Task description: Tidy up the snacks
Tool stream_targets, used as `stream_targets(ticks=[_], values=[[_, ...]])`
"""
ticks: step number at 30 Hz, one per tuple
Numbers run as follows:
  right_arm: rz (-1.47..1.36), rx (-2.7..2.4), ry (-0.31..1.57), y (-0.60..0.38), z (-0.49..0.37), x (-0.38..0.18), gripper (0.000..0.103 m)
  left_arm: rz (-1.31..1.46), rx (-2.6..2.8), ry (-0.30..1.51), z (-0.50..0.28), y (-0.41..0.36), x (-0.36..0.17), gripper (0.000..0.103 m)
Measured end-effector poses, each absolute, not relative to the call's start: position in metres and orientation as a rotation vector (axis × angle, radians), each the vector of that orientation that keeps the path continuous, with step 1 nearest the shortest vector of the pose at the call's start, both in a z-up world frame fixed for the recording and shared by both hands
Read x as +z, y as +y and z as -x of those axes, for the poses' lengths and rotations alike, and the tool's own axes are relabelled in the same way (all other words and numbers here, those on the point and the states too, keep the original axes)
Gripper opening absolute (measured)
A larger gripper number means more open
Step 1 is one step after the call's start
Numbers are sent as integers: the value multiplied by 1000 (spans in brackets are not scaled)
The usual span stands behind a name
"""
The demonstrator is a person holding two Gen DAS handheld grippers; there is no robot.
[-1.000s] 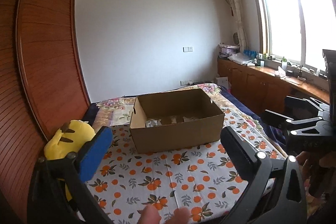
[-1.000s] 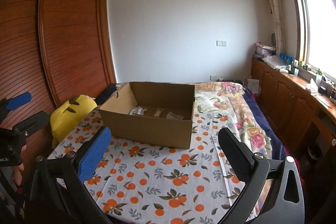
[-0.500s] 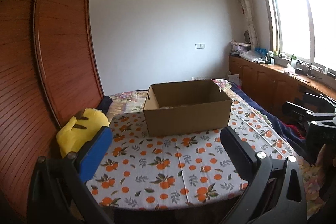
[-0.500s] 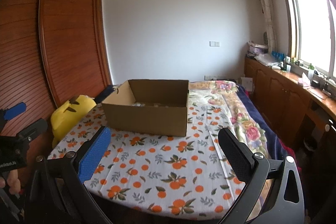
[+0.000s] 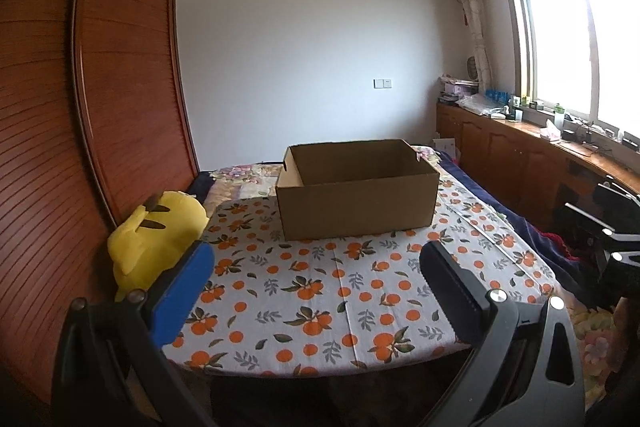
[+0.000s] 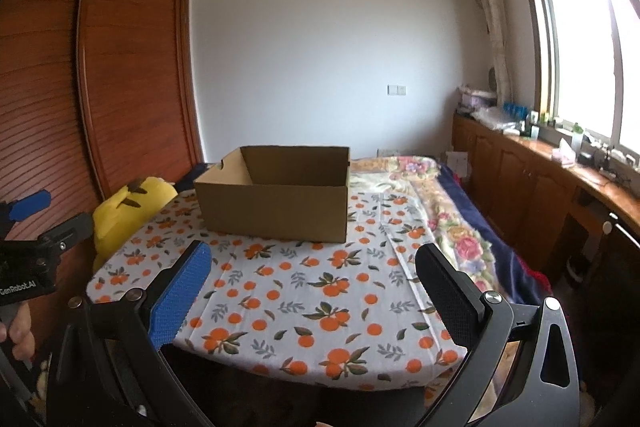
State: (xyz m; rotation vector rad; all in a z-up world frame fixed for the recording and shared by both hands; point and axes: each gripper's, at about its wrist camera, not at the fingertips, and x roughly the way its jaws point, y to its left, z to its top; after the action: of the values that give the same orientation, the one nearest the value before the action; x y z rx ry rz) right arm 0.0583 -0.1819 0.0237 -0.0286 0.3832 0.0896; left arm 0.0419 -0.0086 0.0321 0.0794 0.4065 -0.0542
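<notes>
Open cardboard box on the orange-print bedspread, mid-bed, well ahead of both tools; contents hidden below the rim from this low angle, snacks not visible. Left gripper spread wide, nothing between the pads; right gripper likewise spread and empty. Probably light, thin-walled, stiff along the folds but easily crushed mid-panel; best taken at the rim near a corner or at the side cut-out. Yellow plush just beside the bed's left edge.
</notes>
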Motion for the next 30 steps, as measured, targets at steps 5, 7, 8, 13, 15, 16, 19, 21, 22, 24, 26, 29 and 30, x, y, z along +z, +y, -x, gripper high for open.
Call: stream_targets(ticks=[5,7,8,13,15,16,19,21,22,24,26,29,30], values=[[19,67,378,-184,-55,10,103,-87,-48,430,-44,-10,15,103],[15,57,388,-187,-56,3,103,-88,-44,433,-42,-9,9,103],[12,53,395,-188,-58,0,103,-89,-40,432,-42,-9,8,103],[-3,38,425,-196,-63,-11,103,-84,-32,430,-38,-6,3,103],[-4,34,430,-199,-63,-12,103,-79,-30,429,-38,-4,3,103],[-4,33,430,-199,-63,-13,103,-76,-31,430,-38,-3,2,103],[1,35,431,-198,-63,-13,103,-66,-31,430,-38,-1,3,103],[7,36,427,-197,-62,-12,103,-67,-28,427,-38,0,3,103],[10,36,426,-196,-62,-12,103,-67,-27,426,-38,0,3,103],[14,37,425,-195,-62,-12,103,-63,-27,426,-38,1,3,103],[12,37,426,-195,-62,-12,103,-58,-25,424,-37,1,3,103],[12,38,426,-194,-62,-11,103,-59,-27,424,-37,1,3,103],[12,39,426,-194,-62,-11,103,-59,-28,423,-37,1,3,103]])
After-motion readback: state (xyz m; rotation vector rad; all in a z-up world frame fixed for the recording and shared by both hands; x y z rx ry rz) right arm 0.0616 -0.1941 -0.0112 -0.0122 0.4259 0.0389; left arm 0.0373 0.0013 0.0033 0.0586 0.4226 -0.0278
